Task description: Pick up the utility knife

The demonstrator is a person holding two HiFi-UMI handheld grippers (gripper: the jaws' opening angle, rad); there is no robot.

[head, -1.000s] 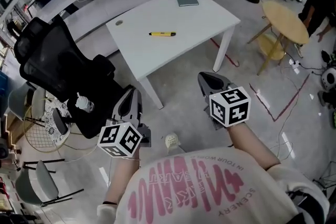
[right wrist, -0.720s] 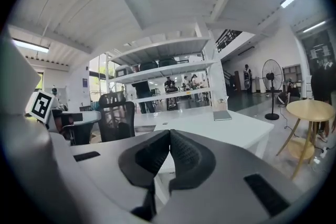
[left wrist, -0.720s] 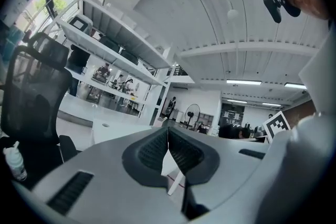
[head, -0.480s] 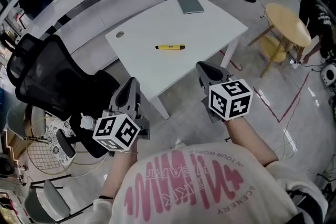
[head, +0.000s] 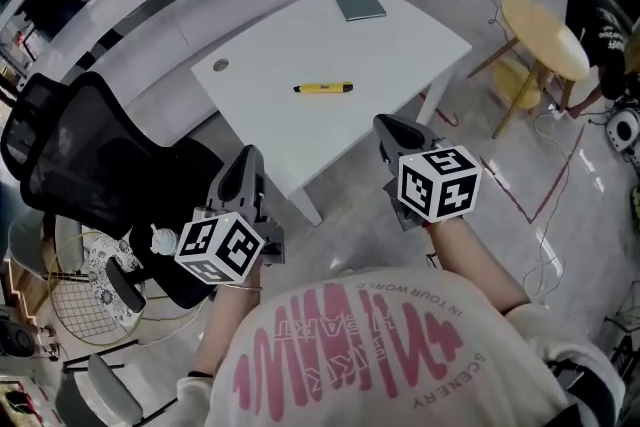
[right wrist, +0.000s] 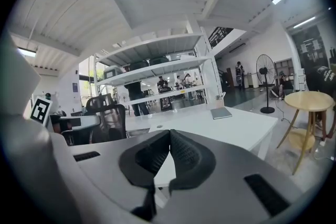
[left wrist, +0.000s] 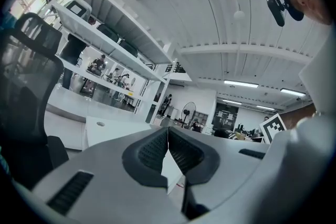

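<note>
Lying upper centre on the table (head: 290, 35), the knife (head: 323, 88) looks light, stiff, slick; take it across its yellow middle. Left gripper (head: 248, 161) and right gripper (head: 395, 129), lower down, have jaws together, empty.

The utility knife (head: 323, 88) lies on the table (head: 400, 60), notebook (head: 358, 2) behind it, chair (head: 90, 165) left.

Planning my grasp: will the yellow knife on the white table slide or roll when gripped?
The knife looks slim and rigid, probably light, so it should lift without sagging. It lies flat on the smooth table, so a nudge may skid it. Rolling seems unlikely, though its cross-section is too small to judge.
</note>
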